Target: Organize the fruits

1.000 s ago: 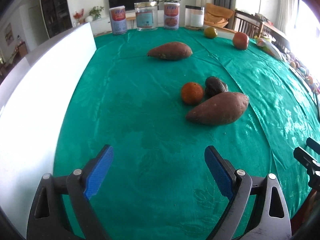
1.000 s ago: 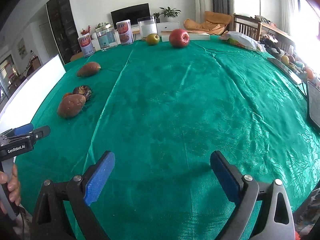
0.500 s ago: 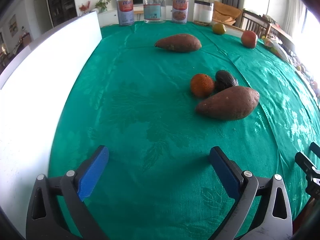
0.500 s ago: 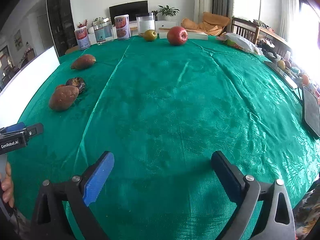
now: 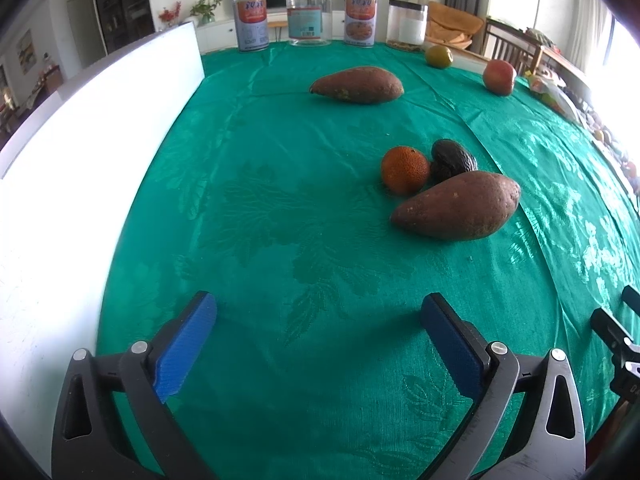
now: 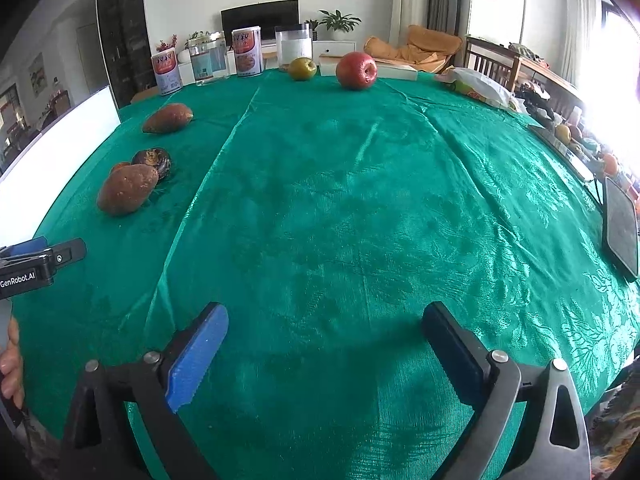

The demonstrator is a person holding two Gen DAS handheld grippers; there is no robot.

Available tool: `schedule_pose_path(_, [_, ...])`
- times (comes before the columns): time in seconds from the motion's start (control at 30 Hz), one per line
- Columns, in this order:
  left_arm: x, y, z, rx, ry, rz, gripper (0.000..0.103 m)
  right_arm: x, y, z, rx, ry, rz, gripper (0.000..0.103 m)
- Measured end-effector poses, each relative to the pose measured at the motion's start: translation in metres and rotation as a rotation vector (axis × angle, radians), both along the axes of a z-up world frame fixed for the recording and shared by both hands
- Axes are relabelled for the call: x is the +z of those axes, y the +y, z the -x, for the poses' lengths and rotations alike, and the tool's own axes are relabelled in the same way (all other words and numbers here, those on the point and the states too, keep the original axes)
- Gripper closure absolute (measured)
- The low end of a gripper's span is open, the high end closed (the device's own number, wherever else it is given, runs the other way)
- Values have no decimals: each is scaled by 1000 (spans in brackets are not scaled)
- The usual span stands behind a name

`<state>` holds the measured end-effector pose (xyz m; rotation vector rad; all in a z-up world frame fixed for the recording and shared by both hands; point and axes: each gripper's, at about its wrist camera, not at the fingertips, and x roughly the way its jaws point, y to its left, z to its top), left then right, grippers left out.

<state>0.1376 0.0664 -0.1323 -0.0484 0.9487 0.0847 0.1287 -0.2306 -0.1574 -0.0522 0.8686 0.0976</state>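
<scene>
Hovering over the green table [image 5: 280, 208], the left gripper [image 5: 318, 320] has its jaws at full spread w/ nothing between the blue pads. The right gripper [image 6: 324, 330] is likewise wide open and empty, over bare cloth.

Left-wrist view, fruit positions:
- Near sweet potato [image 5: 458, 204] at approx. 1 o'clock from the left gripper, lying on its side.
- Orange [image 5: 405, 170] just behind it, at its 11 o'clock; they look to be touching, but the angle is too poor to confirm.
- Avocado [image 5: 454, 158] dark, directly beside the orange at 3 o'clock.
- Far sweet potato [image 5: 358, 84] at 12 o'clock, well apart from that cluster.
- Green fruit [image 5: 439, 56] and red apple [image 5: 499, 76] near the far table edge, approx. 1–2 o'clock.

Cans and jars [image 5: 308, 16] stand in a row along the far edge. A white board [image 5: 80, 152] runs along the table at 9–11 o'clock.

Right-wrist view: the left gripper's tip shows at 9 o'clock; a dark tablet [image 6: 620, 228] lies at 3 o'clock.
</scene>
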Motion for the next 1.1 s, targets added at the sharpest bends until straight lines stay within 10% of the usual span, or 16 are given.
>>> schedule_pose_path(0.5, [0, 0, 0, -8, 2, 6, 1, -1, -1, 0, 0, 2, -1, 0])
schedule_pose_path(0.8, [51, -30, -11, -206, -86, 104, 2, -2, 1, -1, 3, 2, 0, 0])
schedule_pose_path(1.1, [33, -82, -37, -380, -84, -100, 3, -2, 1, 0, 4, 2, -1, 0])
